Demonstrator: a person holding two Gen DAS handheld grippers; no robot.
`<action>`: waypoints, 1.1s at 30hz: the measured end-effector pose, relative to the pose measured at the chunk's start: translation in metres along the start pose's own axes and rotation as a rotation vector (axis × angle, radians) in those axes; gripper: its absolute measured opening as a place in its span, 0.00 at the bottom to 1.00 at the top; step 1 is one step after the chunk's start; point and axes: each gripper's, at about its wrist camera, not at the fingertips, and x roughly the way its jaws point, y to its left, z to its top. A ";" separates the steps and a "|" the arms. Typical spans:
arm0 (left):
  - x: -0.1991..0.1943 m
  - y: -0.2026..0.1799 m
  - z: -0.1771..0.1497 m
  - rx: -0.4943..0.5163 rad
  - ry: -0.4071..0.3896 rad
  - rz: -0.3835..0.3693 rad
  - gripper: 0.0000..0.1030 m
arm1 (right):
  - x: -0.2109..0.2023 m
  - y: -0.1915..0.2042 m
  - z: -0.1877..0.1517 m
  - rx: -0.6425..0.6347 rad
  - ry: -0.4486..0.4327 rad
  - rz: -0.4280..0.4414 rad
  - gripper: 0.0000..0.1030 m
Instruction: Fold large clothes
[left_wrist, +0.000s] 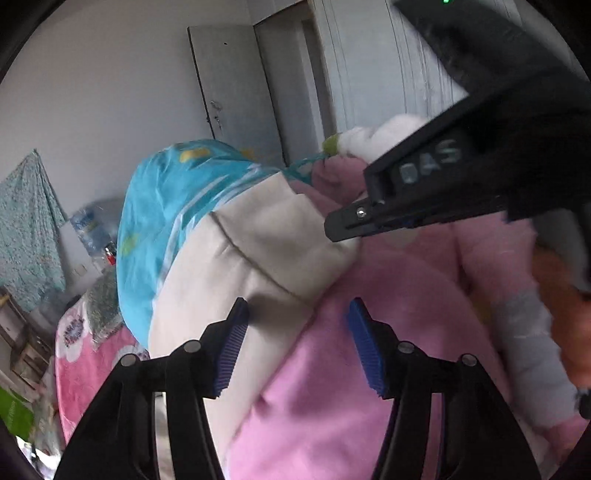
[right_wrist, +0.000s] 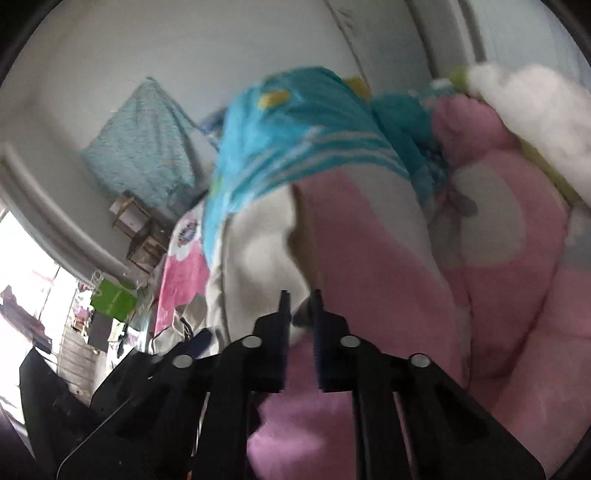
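Left gripper (left_wrist: 297, 343) fingers half wide, on nothing, above the pink garment (left_wrist: 332, 406).
Right gripper (right_wrist: 301, 325) pinches the cream garment (right_wrist: 255, 258) by little cloth; it may slip out.

Ahead of the left gripper (left_wrist: 297, 345), whose jaws stand apart with nothing between them, a heap of cloth fills the way: a pink fleece garment (left_wrist: 369, 332), its cream part (left_wrist: 240, 258) and a turquoise printed cloth (left_wrist: 166, 192). The right gripper (left_wrist: 343, 225) crosses above, nipping the cream cloth. Free air lies only upper left, toward the grey wall (left_wrist: 92, 92). A flowered bedspread (left_wrist: 85, 354) shows at the heap's left edge.
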 end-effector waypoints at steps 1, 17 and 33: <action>0.001 0.001 0.001 0.011 -0.002 0.002 0.54 | 0.000 -0.002 0.002 0.009 0.000 0.022 0.06; -0.069 0.117 -0.018 -0.299 -0.206 -0.253 0.11 | 0.020 0.152 0.010 -0.170 -0.033 0.158 0.04; -0.120 0.364 -0.326 -0.747 0.096 -0.016 0.10 | 0.199 0.383 -0.153 -0.487 0.077 0.443 0.17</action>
